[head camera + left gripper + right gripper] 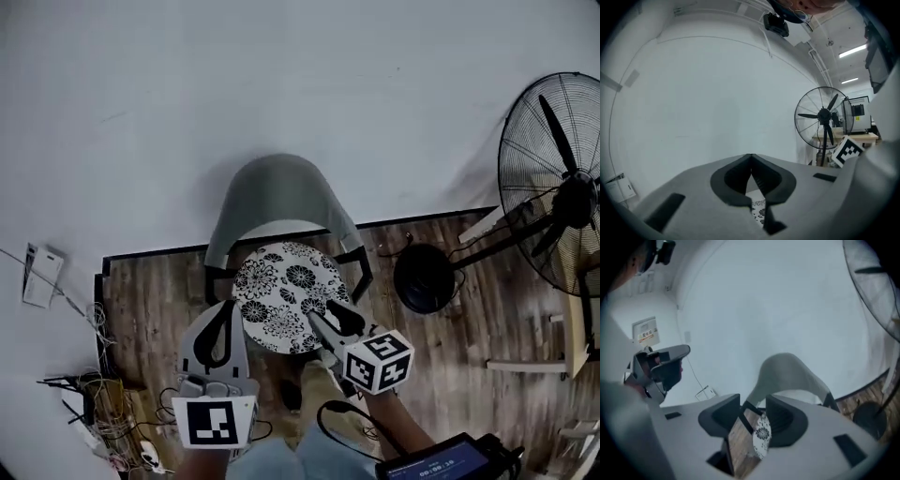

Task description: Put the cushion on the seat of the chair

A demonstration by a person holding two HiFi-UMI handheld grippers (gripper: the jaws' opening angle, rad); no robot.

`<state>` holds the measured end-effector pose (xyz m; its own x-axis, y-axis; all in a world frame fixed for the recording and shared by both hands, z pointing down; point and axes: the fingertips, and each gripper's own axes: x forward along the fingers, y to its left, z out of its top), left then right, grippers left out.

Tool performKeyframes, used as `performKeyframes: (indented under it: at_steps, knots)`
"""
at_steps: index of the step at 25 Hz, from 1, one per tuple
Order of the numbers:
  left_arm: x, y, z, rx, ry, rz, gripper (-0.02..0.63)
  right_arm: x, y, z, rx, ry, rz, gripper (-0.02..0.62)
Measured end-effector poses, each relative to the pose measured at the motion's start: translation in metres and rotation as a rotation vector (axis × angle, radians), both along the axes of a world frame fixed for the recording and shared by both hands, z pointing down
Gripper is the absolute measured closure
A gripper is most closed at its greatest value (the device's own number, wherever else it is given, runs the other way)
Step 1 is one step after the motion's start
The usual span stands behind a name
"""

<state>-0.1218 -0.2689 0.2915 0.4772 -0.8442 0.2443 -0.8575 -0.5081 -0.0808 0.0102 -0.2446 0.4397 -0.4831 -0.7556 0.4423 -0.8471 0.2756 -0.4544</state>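
Note:
A round white cushion (281,281) with a black flower print lies on the seat of the grey-backed chair (281,192) against the wall. Both grippers hover nearer to me than the chair, over the cushion's front edge. My left gripper (229,307) is shut, its tips meeting (750,158) with nothing between them; a patch of cushion (759,213) shows far below through the gap. My right gripper (330,323) stands open (753,404). Between its jaws I see only floor, a black chair leg and the cushion's edge (762,432) beyond. The chair (787,369) rises behind.
A large standing fan (562,187) with a round black base (424,277) stands to the right on the wooden floor. Cables and small boxes (103,412) clutter the floor at the left. A white wall is right behind the chair.

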Motion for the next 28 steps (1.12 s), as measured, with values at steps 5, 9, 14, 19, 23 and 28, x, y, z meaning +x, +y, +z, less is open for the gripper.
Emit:
performKeyframes:
  at_steps: [5,9,14,19,23,28]
  knots:
    - [-0.022,0.011,-0.059,0.136,0.045,-0.048,0.597,-0.041,-0.012,-0.130,0.338,0.170,-0.029,0.497]
    - [-0.041,0.019,-0.089,0.201,0.073,-0.081,0.597,-0.066,-0.005,-0.194,0.514,0.264,-0.034,0.571]
    - [-0.055,0.025,-0.110,0.260,0.098,-0.102,0.597,-0.076,0.003,-0.220,0.607,0.364,-0.008,0.589]
    - [-0.058,0.038,-0.119,0.275,0.102,-0.097,0.597,-0.078,0.012,-0.230,0.636,0.408,0.021,0.591]
    - [-0.057,0.042,-0.119,0.274,0.101,-0.093,0.597,-0.082,0.016,-0.232,0.630,0.412,0.022,0.591]
    - [-0.054,0.046,-0.120,0.285,0.102,-0.082,0.597,-0.085,0.022,-0.233,0.637,0.414,0.024,0.591]
